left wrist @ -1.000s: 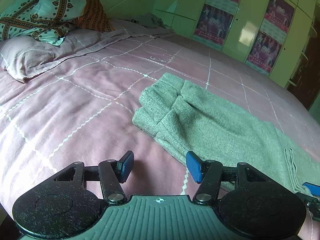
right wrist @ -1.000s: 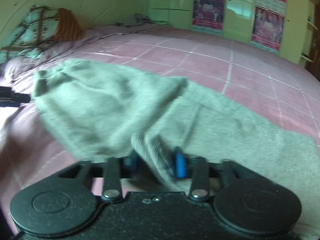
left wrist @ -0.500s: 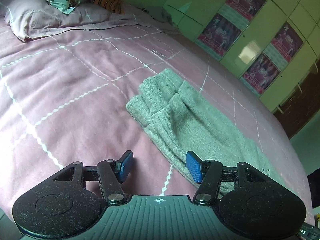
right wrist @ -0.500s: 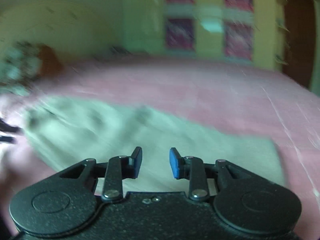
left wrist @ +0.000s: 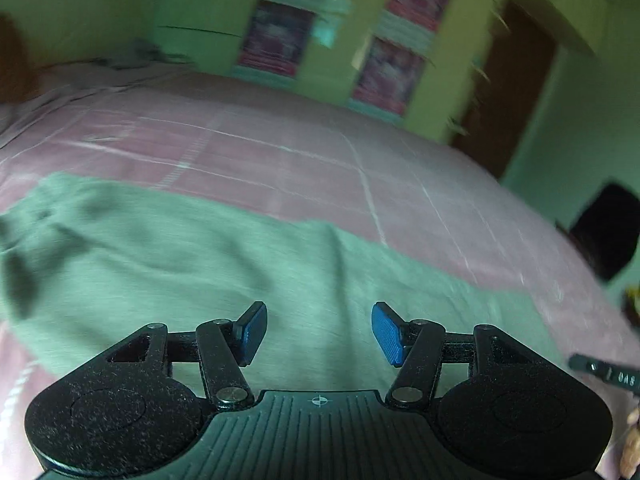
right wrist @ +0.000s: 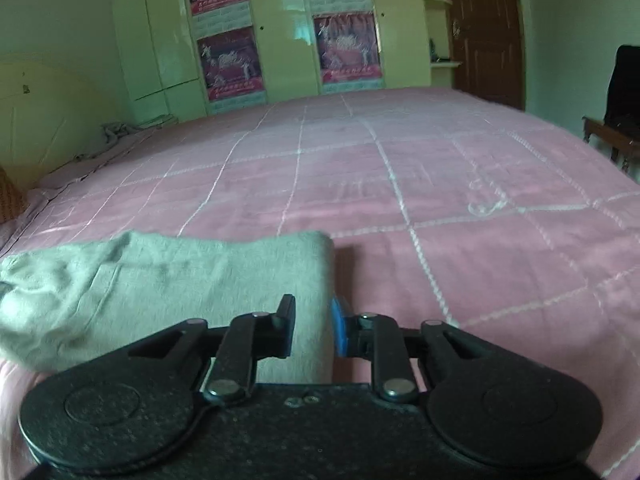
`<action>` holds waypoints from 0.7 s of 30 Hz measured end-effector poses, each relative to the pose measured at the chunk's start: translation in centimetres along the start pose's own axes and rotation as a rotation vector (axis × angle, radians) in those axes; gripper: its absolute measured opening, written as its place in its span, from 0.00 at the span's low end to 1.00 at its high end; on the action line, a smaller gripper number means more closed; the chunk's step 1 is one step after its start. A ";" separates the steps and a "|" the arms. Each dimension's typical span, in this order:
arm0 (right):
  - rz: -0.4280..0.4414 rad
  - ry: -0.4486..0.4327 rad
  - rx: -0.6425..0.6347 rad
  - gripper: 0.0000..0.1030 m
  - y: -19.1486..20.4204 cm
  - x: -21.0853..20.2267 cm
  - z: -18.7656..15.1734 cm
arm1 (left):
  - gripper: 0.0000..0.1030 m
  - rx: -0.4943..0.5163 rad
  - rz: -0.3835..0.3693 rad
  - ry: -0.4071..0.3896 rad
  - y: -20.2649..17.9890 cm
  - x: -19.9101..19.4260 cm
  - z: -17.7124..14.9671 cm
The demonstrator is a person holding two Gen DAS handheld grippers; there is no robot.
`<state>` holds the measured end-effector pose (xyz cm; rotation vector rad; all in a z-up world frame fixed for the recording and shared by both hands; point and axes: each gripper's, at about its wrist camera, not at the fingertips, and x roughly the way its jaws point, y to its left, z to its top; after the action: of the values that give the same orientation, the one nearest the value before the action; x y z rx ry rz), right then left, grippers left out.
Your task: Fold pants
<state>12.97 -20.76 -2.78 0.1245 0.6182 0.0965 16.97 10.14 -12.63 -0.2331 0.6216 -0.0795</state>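
Note:
The grey-green pants (left wrist: 192, 264) lie folded lengthwise on the pink bed; the left wrist view is blurred. My left gripper (left wrist: 318, 332) hovers over the middle of the cloth, open, with nothing between its blue pads (left wrist: 386, 334). In the right wrist view the pants (right wrist: 160, 280) end in a straight folded edge. My right gripper (right wrist: 312, 328) straddles that edge and its jaws are closing. The cloth lies flat between them, with the blue pad (right wrist: 338, 330) right at the edge, and does not look pinched.
The pink quilted bedspread (right wrist: 440, 200) stretches far ahead and to the right. Green wardrobe doors with posters (right wrist: 228, 64) stand behind the bed, beside a brown door (right wrist: 484, 36). A dark chair (right wrist: 624, 92) stands at the right. Crumpled cloth (right wrist: 116, 132) lies at the far left corner.
The left gripper swung from the cuff end to above the middle of the pants, still open. The right gripper let go of the lifted cloth, moved to the pants' right edge, and its jaws narrowed.

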 end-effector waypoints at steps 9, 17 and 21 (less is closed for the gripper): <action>-0.025 0.128 0.031 0.29 -0.3 7.8 2.1 | 0.57 0.150 0.138 0.165 -5.5 8.6 2.4; 0.004 0.076 -0.010 0.29 -0.4 5.8 2.0 | 0.57 0.168 0.166 0.132 -3.6 4.8 1.8; 0.007 0.034 -0.028 0.30 -0.9 3.0 0.8 | 0.57 0.017 0.163 0.001 2.4 -0.1 2.2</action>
<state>15.89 -21.37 -3.98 0.0982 0.6503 0.1141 18.24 12.93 -11.41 -0.1655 0.6390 0.0716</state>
